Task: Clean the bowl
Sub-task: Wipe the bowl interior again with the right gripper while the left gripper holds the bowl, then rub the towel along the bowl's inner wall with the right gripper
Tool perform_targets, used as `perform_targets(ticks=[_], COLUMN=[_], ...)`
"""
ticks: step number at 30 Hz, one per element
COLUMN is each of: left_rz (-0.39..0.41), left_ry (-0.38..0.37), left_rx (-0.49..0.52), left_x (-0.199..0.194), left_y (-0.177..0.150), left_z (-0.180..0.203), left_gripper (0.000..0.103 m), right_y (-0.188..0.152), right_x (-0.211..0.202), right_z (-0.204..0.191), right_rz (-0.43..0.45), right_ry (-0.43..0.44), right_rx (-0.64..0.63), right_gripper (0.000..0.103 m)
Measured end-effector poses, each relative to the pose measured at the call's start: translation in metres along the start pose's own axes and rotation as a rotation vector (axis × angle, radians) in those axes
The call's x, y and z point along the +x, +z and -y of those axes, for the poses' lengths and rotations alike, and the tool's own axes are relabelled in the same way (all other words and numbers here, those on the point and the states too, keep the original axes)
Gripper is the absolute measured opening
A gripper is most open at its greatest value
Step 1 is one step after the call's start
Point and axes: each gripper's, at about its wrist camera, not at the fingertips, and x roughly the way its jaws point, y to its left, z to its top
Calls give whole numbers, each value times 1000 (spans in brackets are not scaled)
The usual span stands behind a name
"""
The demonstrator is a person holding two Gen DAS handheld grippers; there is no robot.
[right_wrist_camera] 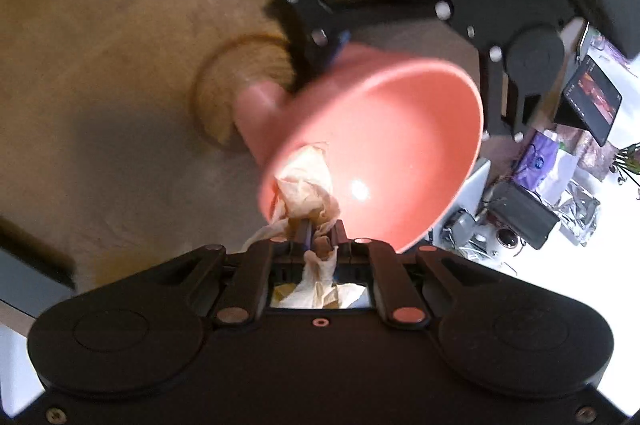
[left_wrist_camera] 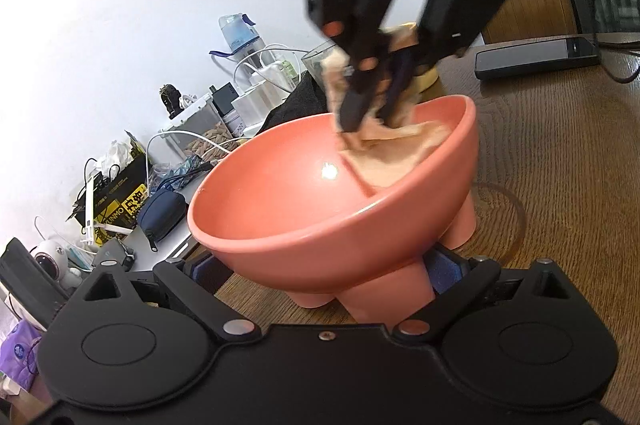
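Note:
A coral-pink bowl [left_wrist_camera: 304, 209] on stubby legs is held tilted above the wooden table [left_wrist_camera: 560, 153]. My left gripper [left_wrist_camera: 320, 277] is shut on the bowl's legs from below. My right gripper [left_wrist_camera: 370, 115] reaches down into the bowl, shut on a crumpled beige tissue [left_wrist_camera: 394, 149] that presses against the far inner wall. In the right wrist view the bowl [right_wrist_camera: 392, 129] opens toward the camera, the tissue [right_wrist_camera: 306, 181] lies on its near inner wall, and my right gripper [right_wrist_camera: 320, 231] pinches it. The left gripper's body [right_wrist_camera: 440, 5] shows behind the bowl.
A desk at the left holds a water bottle [left_wrist_camera: 240, 33], chargers and cables [left_wrist_camera: 260, 73], a dark blue pouch [left_wrist_camera: 162, 213], a yellow-black box [left_wrist_camera: 120, 201] and a small white camera [left_wrist_camera: 50, 257]. A black flat device [left_wrist_camera: 536, 55] lies on the table at the right.

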Motion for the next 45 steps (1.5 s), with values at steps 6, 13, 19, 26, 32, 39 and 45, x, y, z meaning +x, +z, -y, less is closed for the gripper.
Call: perform_targets(ticks=[6, 13, 19, 26, 32, 39, 45], left_rz=[2, 3, 3, 1, 1, 0, 0], left_ry=[3, 4, 2, 0, 0, -3, -4], left_rx=[3, 5, 4, 0, 0, -1, -2], left_x=[-1, 2, -1, -6, -5, 1, 2], left_y=[0, 0, 1, 1, 1, 0, 0], left_z=[1, -3, 0, 4, 2, -5, -6], left_gripper=[97, 97, 97, 97, 97, 97, 97], right_y=[18, 16, -13, -32, -39, -24, -5], right_x=[-19, -17, -8, 26, 19, 33, 7], right_z=[28, 49, 60, 69, 53, 65, 71], right_rz=[122, 135, 84, 6, -20, -15, 67], right_ry=[-20, -65, -84, -34, 24, 99, 118], right_rx=[96, 62, 43, 65, 102, 139, 207], right_gripper=[10, 10, 10, 10, 10, 10, 10])
